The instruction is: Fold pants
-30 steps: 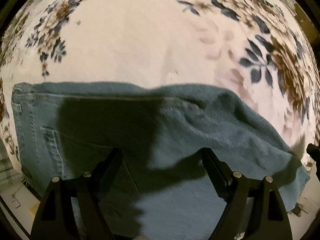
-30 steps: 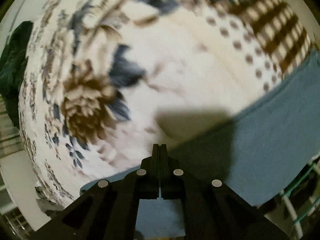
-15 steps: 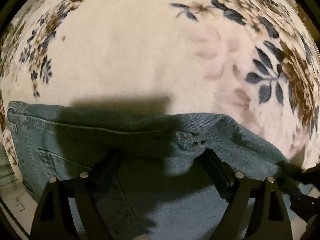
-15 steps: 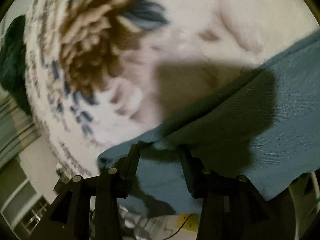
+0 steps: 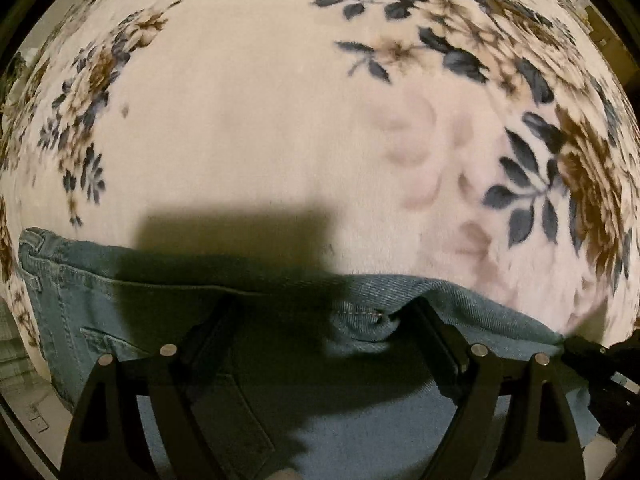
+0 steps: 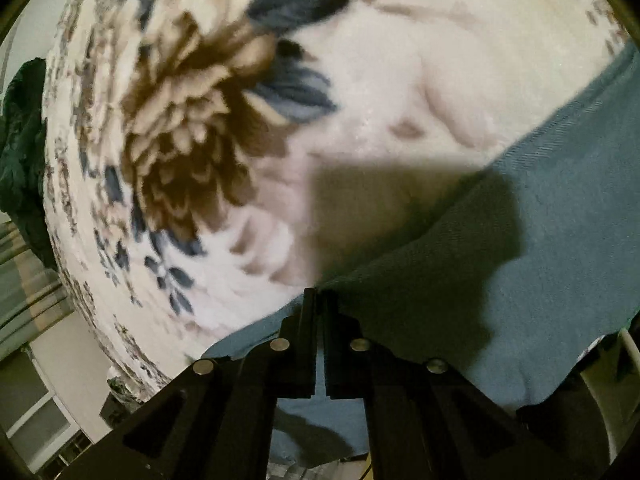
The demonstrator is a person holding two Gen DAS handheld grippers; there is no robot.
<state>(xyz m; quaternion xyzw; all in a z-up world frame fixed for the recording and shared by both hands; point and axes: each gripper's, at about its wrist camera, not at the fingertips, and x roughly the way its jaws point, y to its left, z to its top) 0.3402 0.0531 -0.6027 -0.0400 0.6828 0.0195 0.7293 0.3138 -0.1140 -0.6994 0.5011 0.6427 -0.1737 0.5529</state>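
- The left tongs [image 5: 320, 312] stand wide apart, low over the jeans [image 5: 120, 304]; their black fingers [image 5: 432, 328] straddle the cloth's far edge, the right one touching a small pucker at a stitched seam.
- The right tongs [image 6: 319, 300] are pressed together on the jeans [image 6: 540, 240], pinching the denim's edge near its corner; they tilt, so the cloth edge runs slantwise across the right wrist view.
- The right tongs [image 5: 592, 354] also show at the far right of the left wrist view, dark and partly cut off, at the jeans' corner.
- The jeans lie flat on a blanket [image 5: 260, 120], along its near side. They are blue-green denim with a visible twill weave; the waistband with belt loops and a stitched back pocket lies to the left in the left wrist view.
- The blanket is plush and cream, printed with navy leaves and brown flowers, faintly dented in its pile.
- Blocky shadows of both tools fall across denim and blanket.
- A dark green cloth [image 6: 20, 152] bunches at the blanket's left edge in the right wrist view.
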